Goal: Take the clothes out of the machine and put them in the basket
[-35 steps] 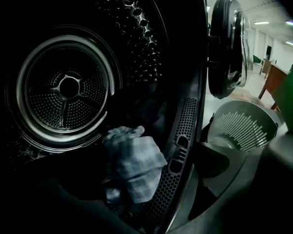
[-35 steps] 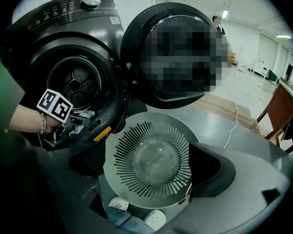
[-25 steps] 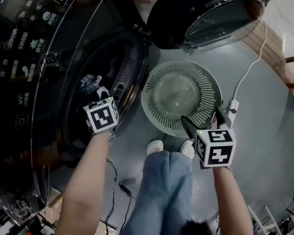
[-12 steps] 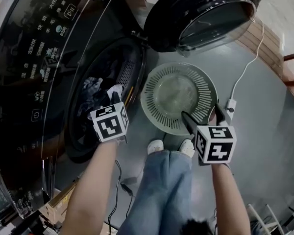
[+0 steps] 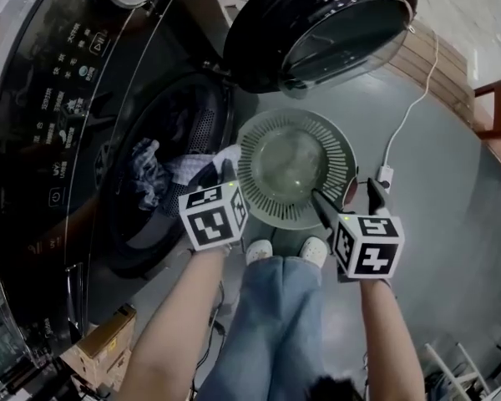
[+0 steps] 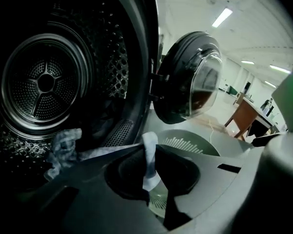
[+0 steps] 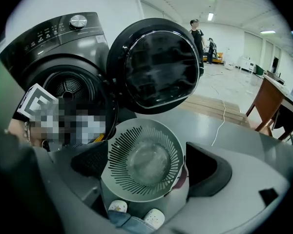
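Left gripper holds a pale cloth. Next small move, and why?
Probably swing the left gripper over the round grey slotted plastic basket before opening: its jaws are shut on the pale cloth, whose tail trails back into the dark metal drum.

The head view looks steeply down from above the person (image 5: 271, 324), with the machine (image 5: 58, 140) at nine o'clock and the basket (image 5: 338, 153) at centre. The left gripper view sits low and close, facing the drum (image 6: 44, 82) at ten o'clock. The right gripper view looks down into the basket at close range. All three share the basket and the open door (image 5: 326, 23).
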The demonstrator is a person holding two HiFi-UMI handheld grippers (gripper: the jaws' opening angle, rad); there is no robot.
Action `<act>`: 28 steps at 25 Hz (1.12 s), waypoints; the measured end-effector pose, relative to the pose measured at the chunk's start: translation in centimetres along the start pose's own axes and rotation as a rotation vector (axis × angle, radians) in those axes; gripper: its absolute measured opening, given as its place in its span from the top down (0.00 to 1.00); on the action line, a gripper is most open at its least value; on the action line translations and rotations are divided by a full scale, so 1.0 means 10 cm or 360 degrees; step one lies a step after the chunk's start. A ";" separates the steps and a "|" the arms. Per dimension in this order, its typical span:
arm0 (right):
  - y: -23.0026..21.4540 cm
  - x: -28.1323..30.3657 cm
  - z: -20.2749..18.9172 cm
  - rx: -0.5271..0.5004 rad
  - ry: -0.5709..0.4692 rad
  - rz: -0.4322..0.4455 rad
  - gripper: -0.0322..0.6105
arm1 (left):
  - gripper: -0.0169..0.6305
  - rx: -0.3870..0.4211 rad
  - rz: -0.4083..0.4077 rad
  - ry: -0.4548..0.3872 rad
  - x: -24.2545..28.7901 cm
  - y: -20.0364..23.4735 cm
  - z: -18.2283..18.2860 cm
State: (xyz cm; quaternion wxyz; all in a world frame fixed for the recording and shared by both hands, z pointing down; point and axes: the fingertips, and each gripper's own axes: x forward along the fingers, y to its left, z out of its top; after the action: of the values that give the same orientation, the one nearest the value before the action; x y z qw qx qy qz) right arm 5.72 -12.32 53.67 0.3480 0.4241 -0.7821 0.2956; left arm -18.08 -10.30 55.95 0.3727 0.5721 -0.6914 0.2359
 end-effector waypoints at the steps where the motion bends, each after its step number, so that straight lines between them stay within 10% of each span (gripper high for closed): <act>1: -0.03 -0.01 -0.01 0.0008 0.0000 -0.0006 0.18 | 0.92 -0.0014 -0.0032 0.0002 0.00 -0.09 0.00; 13: -0.45 -0.10 -0.14 0.0155 0.0009 -0.0106 0.19 | 0.92 -0.0068 -0.0369 -0.0052 -0.05 -1.02 0.24; 19: -0.56 -0.14 -0.11 0.0189 -0.0008 -0.0133 0.19 | 0.92 -0.0064 -0.0764 -0.0167 -0.26 -1.67 0.47; 25: -0.63 -0.17 -0.14 0.0200 0.0003 -0.0148 0.19 | 0.92 -0.0006 -0.0687 -0.0039 -0.16 -1.67 0.27; 26: -0.64 -0.17 -0.15 0.0202 0.0006 -0.0151 0.19 | 0.89 0.0028 -0.0661 -0.0019 -0.13 -1.64 0.21; 28: -0.63 -0.16 -0.18 0.0209 0.0012 -0.0150 0.19 | 0.40 0.0073 -0.0638 0.0025 -0.08 -1.58 0.08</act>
State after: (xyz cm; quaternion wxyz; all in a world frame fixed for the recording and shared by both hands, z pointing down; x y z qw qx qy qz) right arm 12.38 -13.14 54.46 0.3360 0.4812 -0.7389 0.3310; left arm -2.91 -14.13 53.22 0.4044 0.7049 -0.5552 0.1771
